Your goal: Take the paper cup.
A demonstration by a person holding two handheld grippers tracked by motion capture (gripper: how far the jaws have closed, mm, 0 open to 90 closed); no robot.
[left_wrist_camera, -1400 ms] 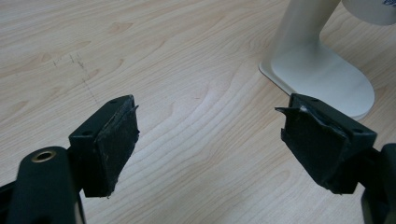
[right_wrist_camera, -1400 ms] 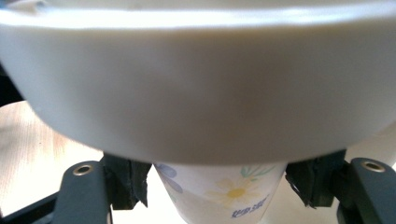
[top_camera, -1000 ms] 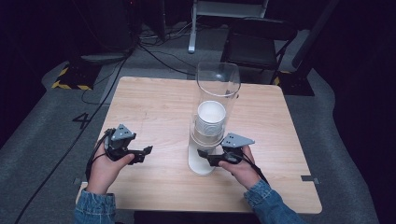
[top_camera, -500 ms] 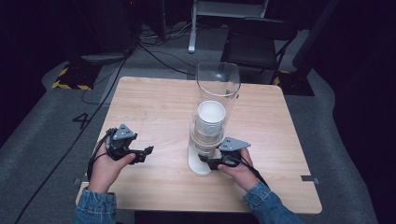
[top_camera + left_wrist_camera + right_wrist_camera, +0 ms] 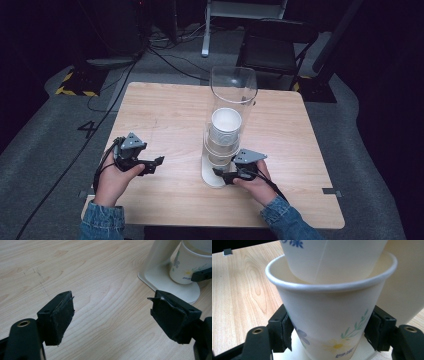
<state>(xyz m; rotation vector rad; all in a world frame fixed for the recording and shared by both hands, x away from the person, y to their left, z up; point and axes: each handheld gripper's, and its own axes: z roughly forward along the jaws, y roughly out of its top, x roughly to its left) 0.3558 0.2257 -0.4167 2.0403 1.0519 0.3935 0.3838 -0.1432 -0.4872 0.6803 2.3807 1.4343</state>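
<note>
A tall clear dispenser tube (image 5: 233, 95) stands on a white base (image 5: 210, 177) at mid-table and holds a stack of white paper cups (image 5: 226, 120). The lowest flowered paper cup (image 5: 329, 312) hangs out below the tube, with another cup (image 5: 332, 257) nested in it. My right gripper (image 5: 220, 174) is at the foot of the dispenser, and its pads (image 5: 287, 331) press on both sides of that lowest cup. My left gripper (image 5: 157, 162) rests low over the bare wood to the left, jaws wide open and empty (image 5: 112, 315). The same cup (image 5: 186, 267) is up and to the right of it.
The wooden table (image 5: 165, 115) has open room behind and to the left of the dispenser. A black chair (image 5: 277, 47) and cables lie on the floor beyond the far edge. Denim sleeves come in at the near edge.
My right gripper has edged slightly left, in toward the dispenser's foot. The left gripper has stayed in place.
</note>
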